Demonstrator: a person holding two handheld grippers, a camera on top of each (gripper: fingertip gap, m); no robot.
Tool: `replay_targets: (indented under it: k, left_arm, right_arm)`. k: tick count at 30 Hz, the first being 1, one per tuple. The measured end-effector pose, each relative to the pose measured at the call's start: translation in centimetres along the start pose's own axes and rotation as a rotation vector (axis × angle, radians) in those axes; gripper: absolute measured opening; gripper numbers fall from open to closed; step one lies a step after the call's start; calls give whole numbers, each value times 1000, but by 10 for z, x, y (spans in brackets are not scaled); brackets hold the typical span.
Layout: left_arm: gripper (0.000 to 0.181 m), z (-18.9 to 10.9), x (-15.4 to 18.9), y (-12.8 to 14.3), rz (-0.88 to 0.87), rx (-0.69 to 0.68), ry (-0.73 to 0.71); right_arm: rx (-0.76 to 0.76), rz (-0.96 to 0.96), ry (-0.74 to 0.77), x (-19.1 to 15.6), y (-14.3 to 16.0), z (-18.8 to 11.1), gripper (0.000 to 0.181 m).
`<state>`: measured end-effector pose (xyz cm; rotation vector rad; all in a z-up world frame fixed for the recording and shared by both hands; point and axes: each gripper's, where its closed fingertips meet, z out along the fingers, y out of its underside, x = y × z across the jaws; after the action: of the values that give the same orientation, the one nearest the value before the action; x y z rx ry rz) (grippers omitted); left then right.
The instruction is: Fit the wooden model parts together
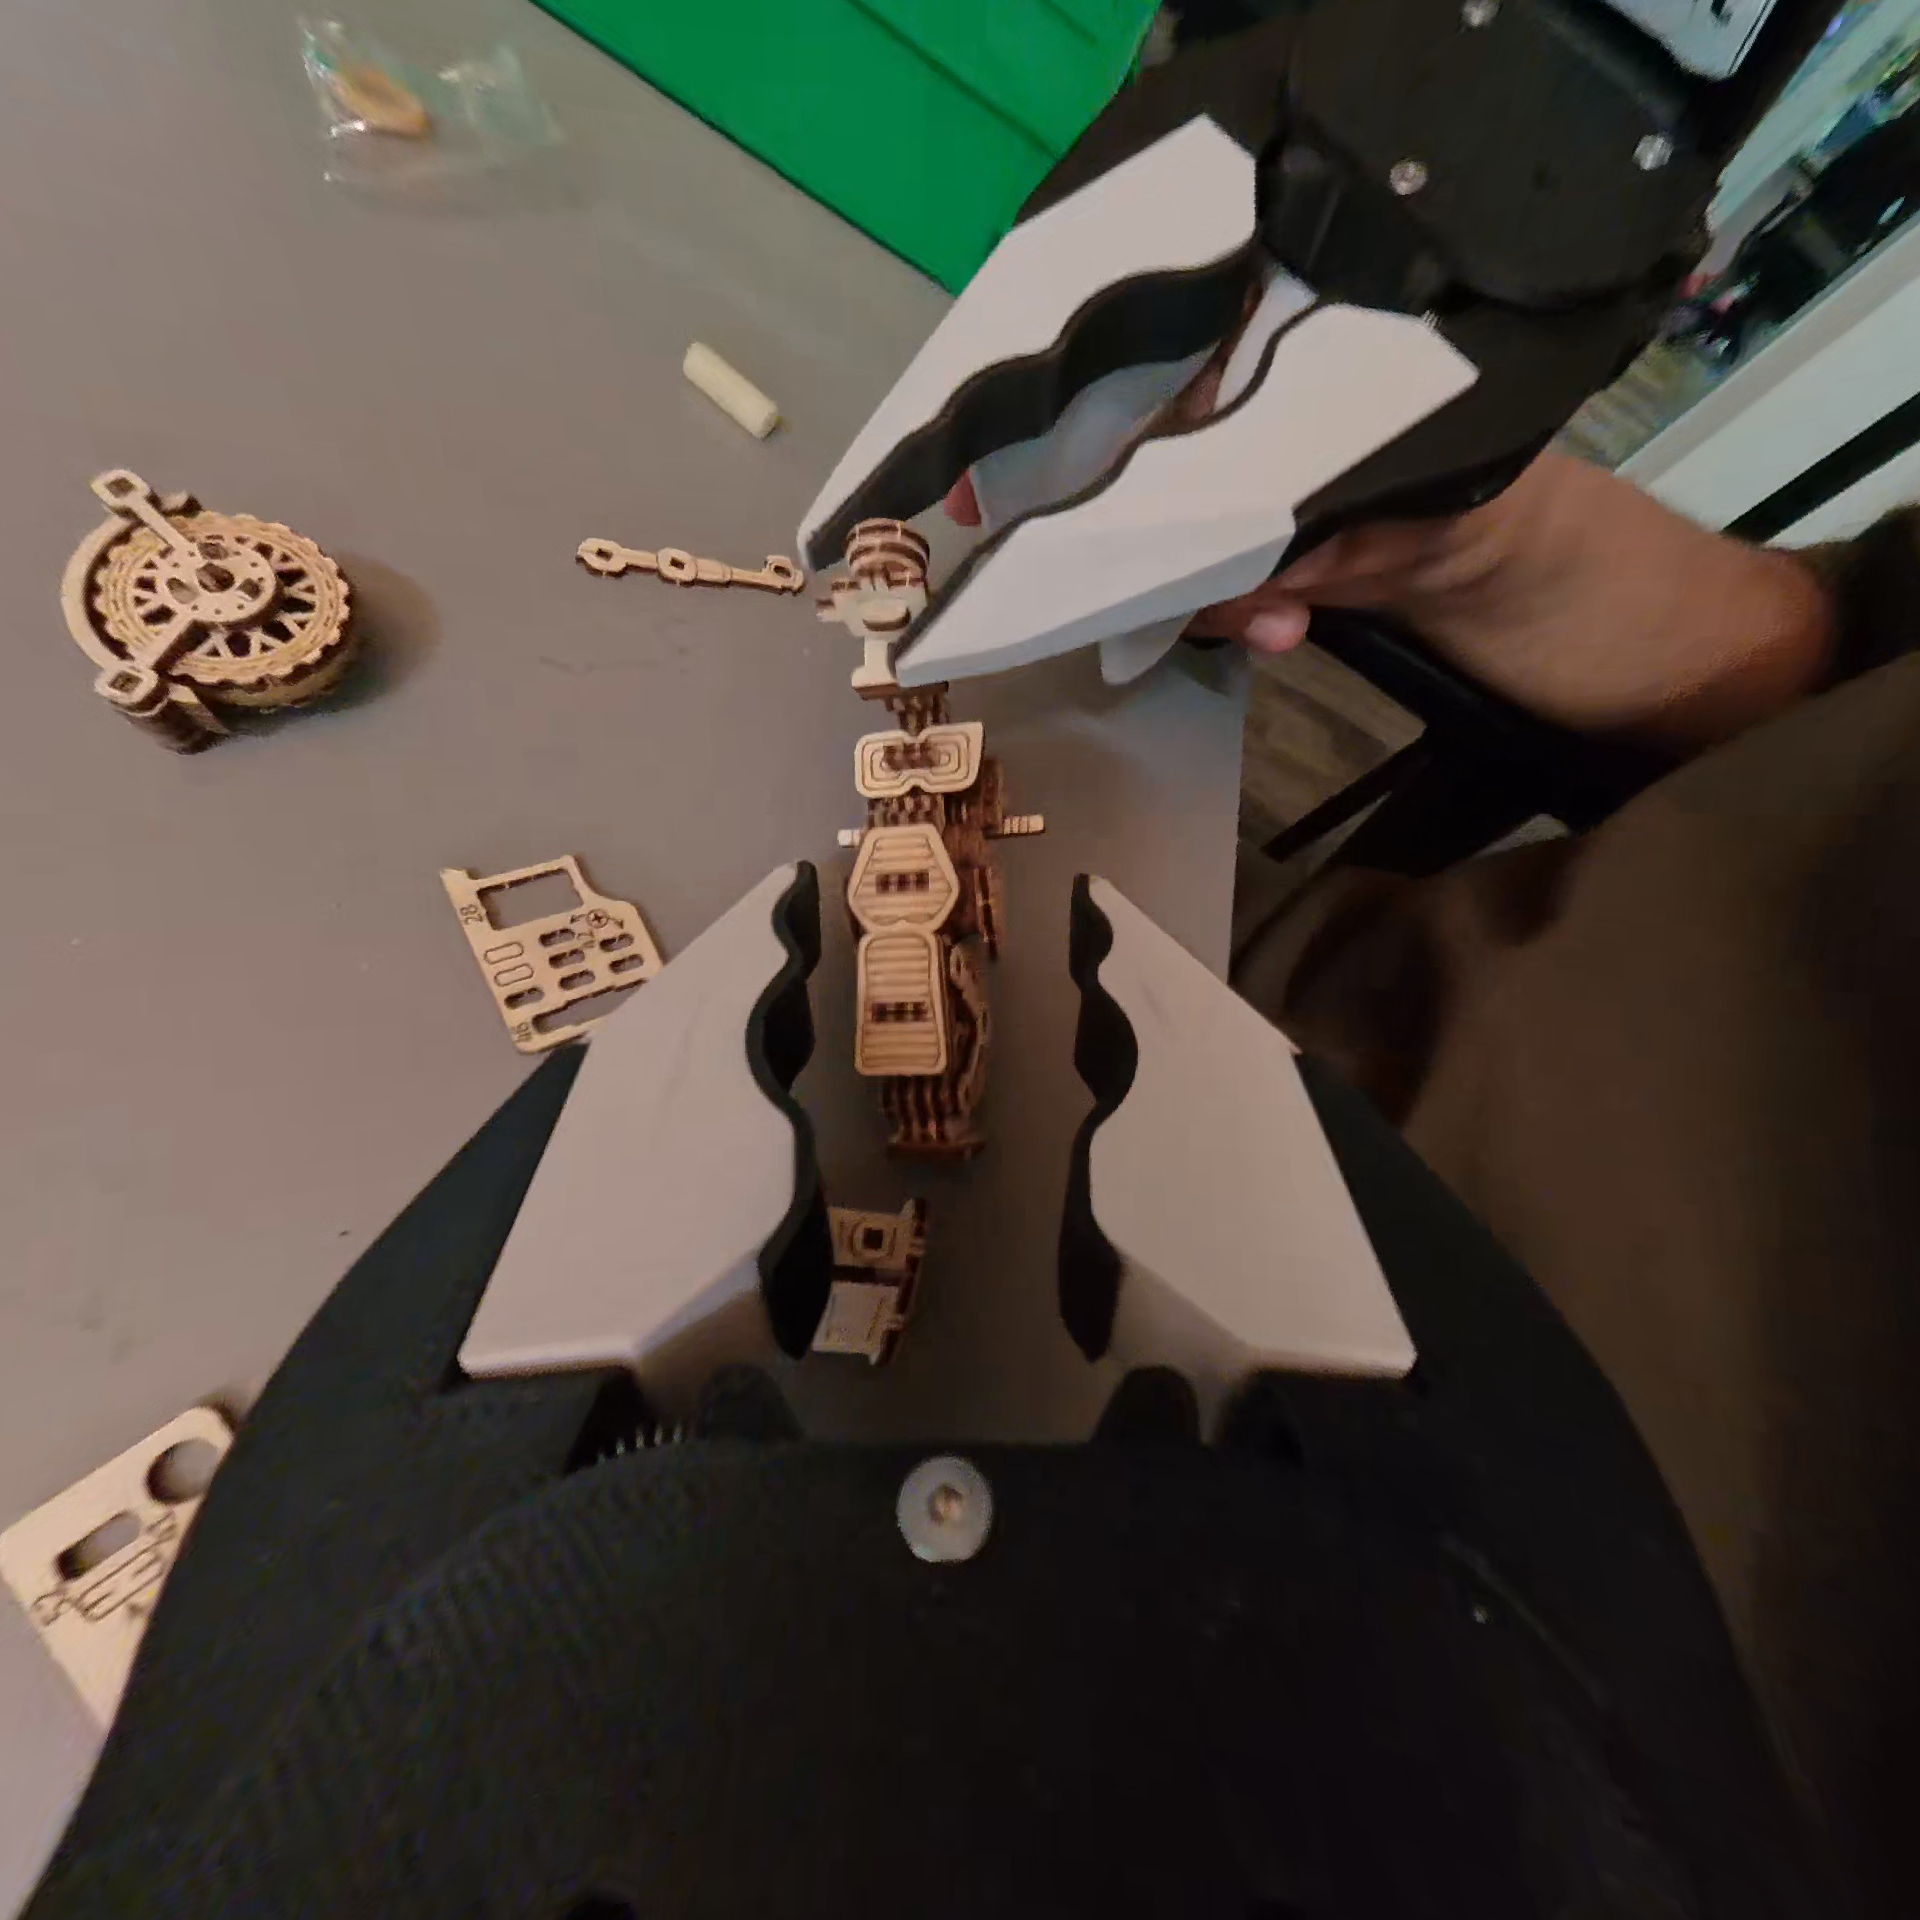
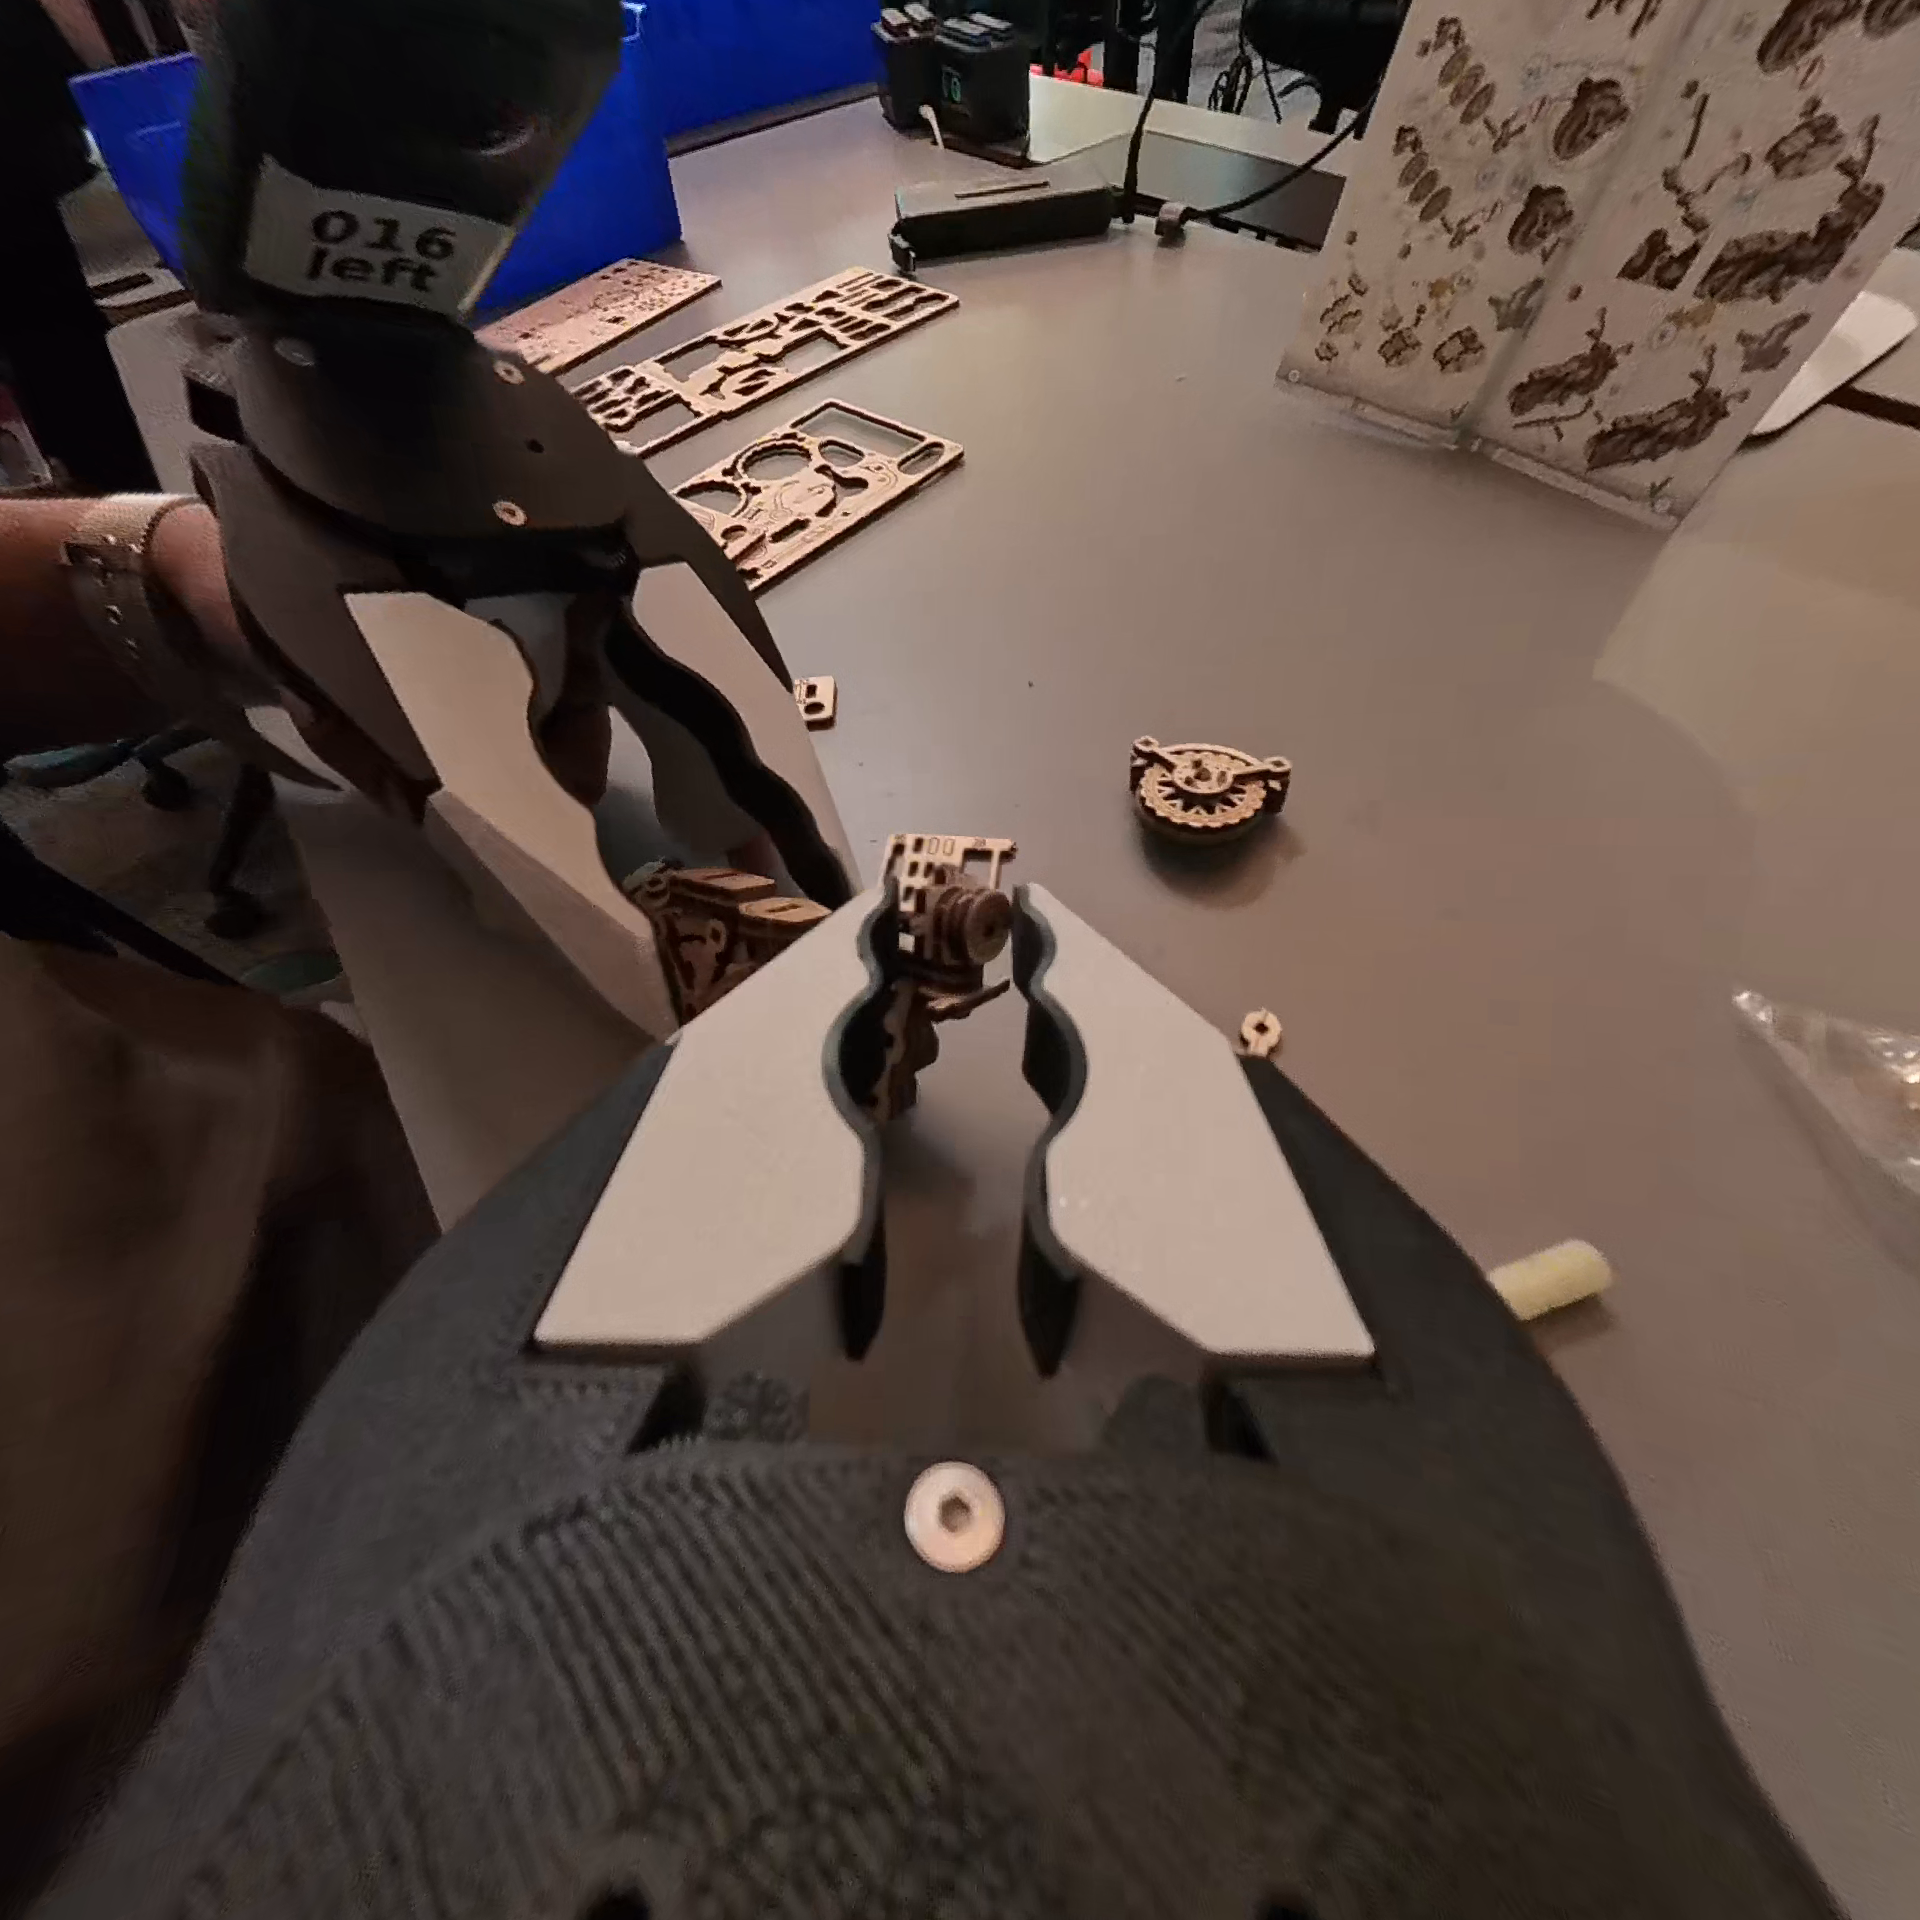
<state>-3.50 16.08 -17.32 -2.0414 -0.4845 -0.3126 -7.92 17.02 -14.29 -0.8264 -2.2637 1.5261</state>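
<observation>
Centrally, wooden model body (image 1: pixel 920 935) stands on grey table (image 1: pixel 312 935) btwn both tongs.
L gripper (image 1: pixel 940 883): jaws spread wide either side of body's rear, not touching it. R gripper (image 2: pixel 951 899): jaws set around front headlight/fork part (image 2: pixel 951 940), gap still visible on one side; firm grip cannot be told. Wheel assy (image 1: pixel 203 608) lies well off to L gripper's left; cut sheet (image 1: pixel 551 951) just beside its left finger.

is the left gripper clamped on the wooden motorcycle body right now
No, the left gripper is open, its fingers apart on both sides of the motorcycle body.
</observation>
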Motion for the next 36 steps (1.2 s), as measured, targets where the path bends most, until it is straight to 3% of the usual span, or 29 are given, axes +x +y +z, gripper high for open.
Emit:
replay_targets:
  k: [6,18,24,31,36]
  left_arm:
    - [42,1,1,-6,-41,43,-1]
    - [27,4,8,-15,69,85,-73]
    - [23,4,4,-17,49,103,-57]
    - [23,-3,-8,-21,-18,153,-57]
    - [21,-6,-7,-24,-54,178,-14]
  right_arm:
    - [21,-22,-10,-7,-3,-1,19]
    - [30,-120,-24,-27,-6,3,19]
    - [56,-59,-38,-23,-9,2,22]
    - [111,24,3,8,-16,-16,28]
    - [96,92,-108,-8,-11,-9,27]
